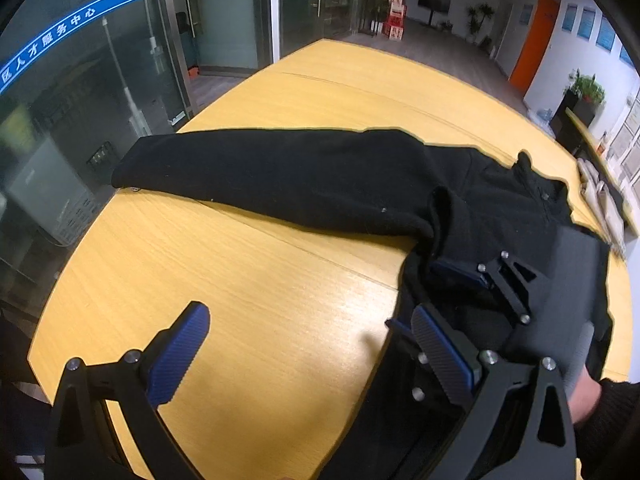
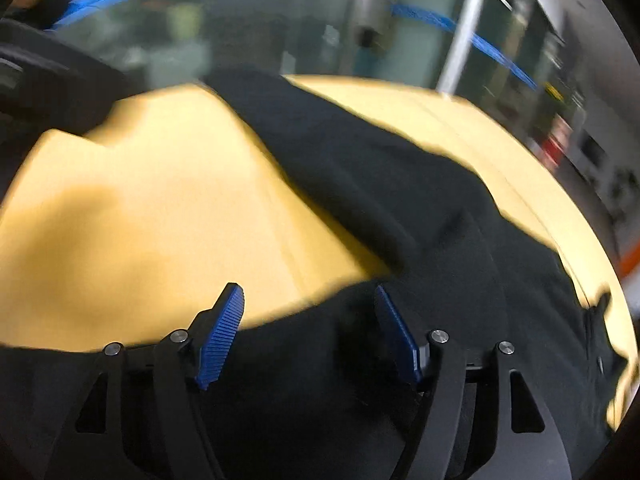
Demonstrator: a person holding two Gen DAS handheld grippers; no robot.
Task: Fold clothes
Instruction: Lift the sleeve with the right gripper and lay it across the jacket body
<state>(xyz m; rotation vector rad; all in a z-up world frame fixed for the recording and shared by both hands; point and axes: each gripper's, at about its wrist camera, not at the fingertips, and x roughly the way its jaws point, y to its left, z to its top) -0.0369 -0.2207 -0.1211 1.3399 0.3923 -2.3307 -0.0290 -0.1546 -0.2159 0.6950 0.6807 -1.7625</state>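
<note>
Table (image 1: 248, 288) yellow wood, black garment (image 1: 304, 184) spread, glass walls (image 1: 80, 92)

Bare bench (image 1: 240, 280) is lying open ahead-left of the left tongs (image 1: 308, 356); black garment (image 1: 320, 176) is blocking ahead, right tongs (image 1: 452, 300) crowding right.
</note>
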